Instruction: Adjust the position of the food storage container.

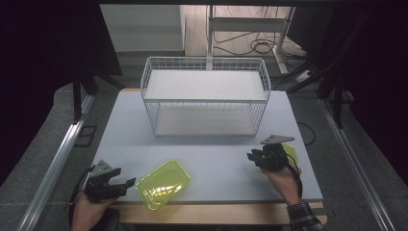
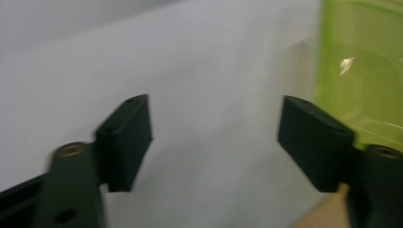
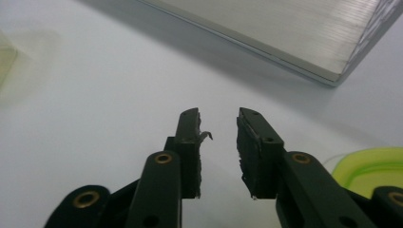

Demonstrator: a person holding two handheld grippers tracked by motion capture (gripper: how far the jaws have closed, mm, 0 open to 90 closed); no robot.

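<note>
The desk (image 1: pixel 207 159) carried a wire basket (image 1: pixel 204 96) at twelve o'clock, well back from your hands, with two flat shelves inside and nothing on them.

A yellow-green tray (image 1: pixel 163 184) lay flat near the front edge, at about seven o'clock from the desk's middle. Its long axis ran from roughly eight o'clock to two o'clock, so one short end pointed toward your left hand.

A second yellow-green piece (image 1: pixel 290 152) sat at four o'clock, mostly hidden behind your right gripper (image 1: pixel 252 157); in the right gripper view its rim (image 3: pixel 375 164) showed just beside the right finger, at that view's four o'clock.

Your left gripper (image 1: pixel 129 183) was the nearer one to the tray: its tips sat just beside the tray's near short end, and the tray lay at three o'clock from them. In the left gripper view the fingers (image 2: pixel 126 137) stood well apart with bare desk between them, and the tray (image 2: pixel 361 71) rose beyond the right finger, outside the gap. So nothing was held there. I judge you needed to swing those fingers toward three o'clock to straddle the tray's rim.

Your right gripper rested well apart from the tray, pointing toward nine o'clock. Its fingers (image 3: pixel 190 152) stood a narrow gap apart, empty, with only a torn bit of pad curling off the left one.
</note>
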